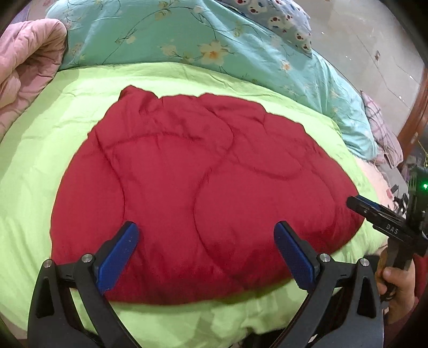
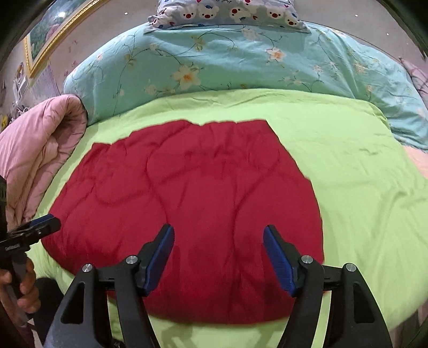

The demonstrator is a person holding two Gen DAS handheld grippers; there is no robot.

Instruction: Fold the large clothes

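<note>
A red quilted garment [image 1: 200, 174] [image 2: 187, 200] lies folded and fairly flat on the lime-green bed cover [image 1: 34, 166] [image 2: 361, 174]. My left gripper [image 1: 206, 227] hovers over the garment's near edge, jaws wide open and holding nothing. My right gripper [image 2: 218, 230] is also open over the near edge, with only red fabric showing below the gap. Each gripper appears at the side of the other's view: the right gripper [image 1: 355, 203] by the garment's right edge, the left gripper [image 2: 49, 222] by its left edge, each held by a hand.
A pink quilt [image 1: 26, 67] [image 2: 40, 150] is bunched at the left. A teal floral duvet [image 1: 160, 40] [image 2: 240, 59] lies across the far side, with a bear-print pillow [image 1: 281, 18] [image 2: 227, 10] behind it. A framed picture [image 2: 53, 34] hangs on the wall.
</note>
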